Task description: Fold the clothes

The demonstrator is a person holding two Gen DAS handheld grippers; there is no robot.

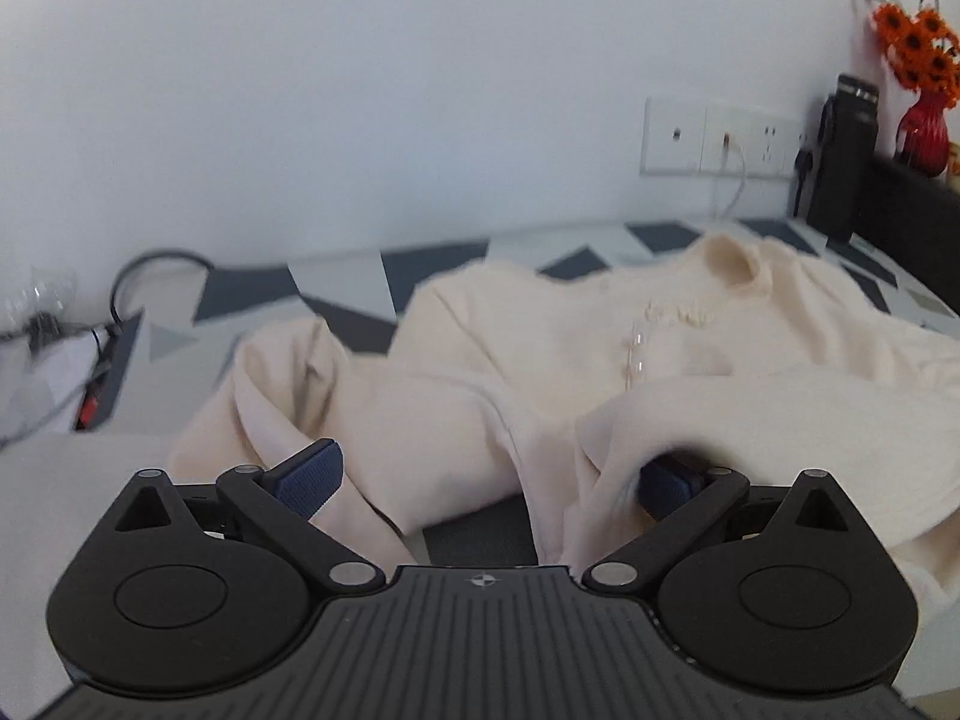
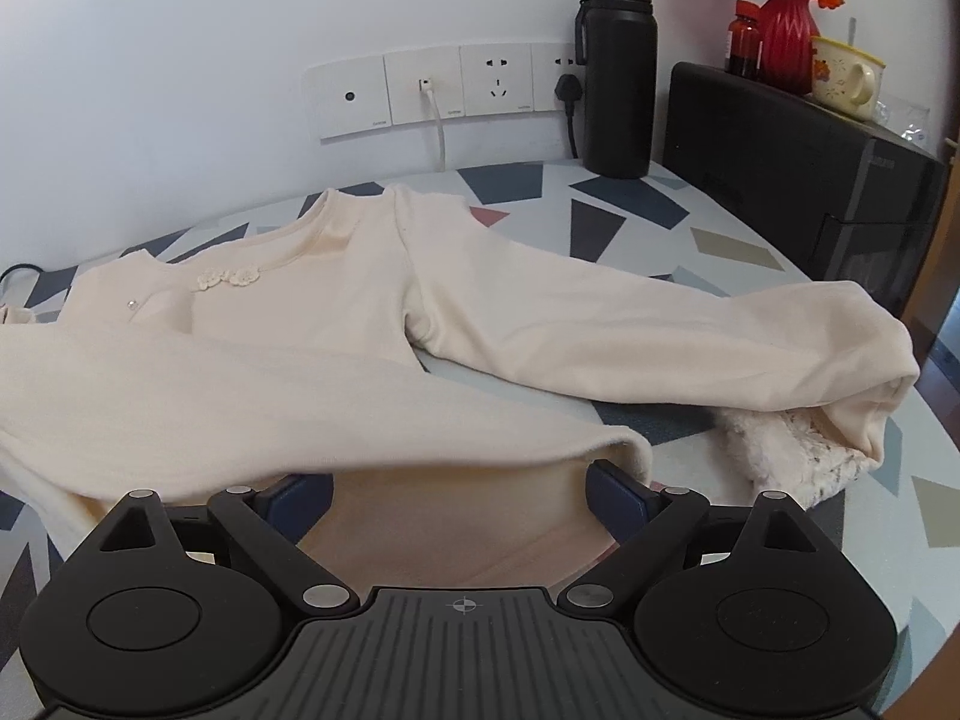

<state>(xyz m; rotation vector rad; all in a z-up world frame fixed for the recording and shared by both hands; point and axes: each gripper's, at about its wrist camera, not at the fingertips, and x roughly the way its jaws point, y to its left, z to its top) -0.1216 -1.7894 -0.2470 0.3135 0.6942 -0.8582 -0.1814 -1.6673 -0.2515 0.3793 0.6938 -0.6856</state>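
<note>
Your right gripper (image 2: 462, 489) is spread wide, the top's (image 2: 336, 324) hem draped over its fingers. Left gripper (image 1: 480, 480) is spread too, cloth bunched between. Behind the top: flask (image 2: 618, 78), sockets (image 2: 444, 90), black box (image 2: 798, 162), vase (image 2: 786, 36).

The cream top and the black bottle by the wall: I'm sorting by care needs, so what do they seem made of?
The cream top looks like soft matte knit or fleece: it drapes in rounded folds, and the cuff shows a fuzzy lining. The black bottle looks like matte-coated metal, perhaps steel, judging by the shiny band at its lid; plastic cannot be ruled out.
</note>
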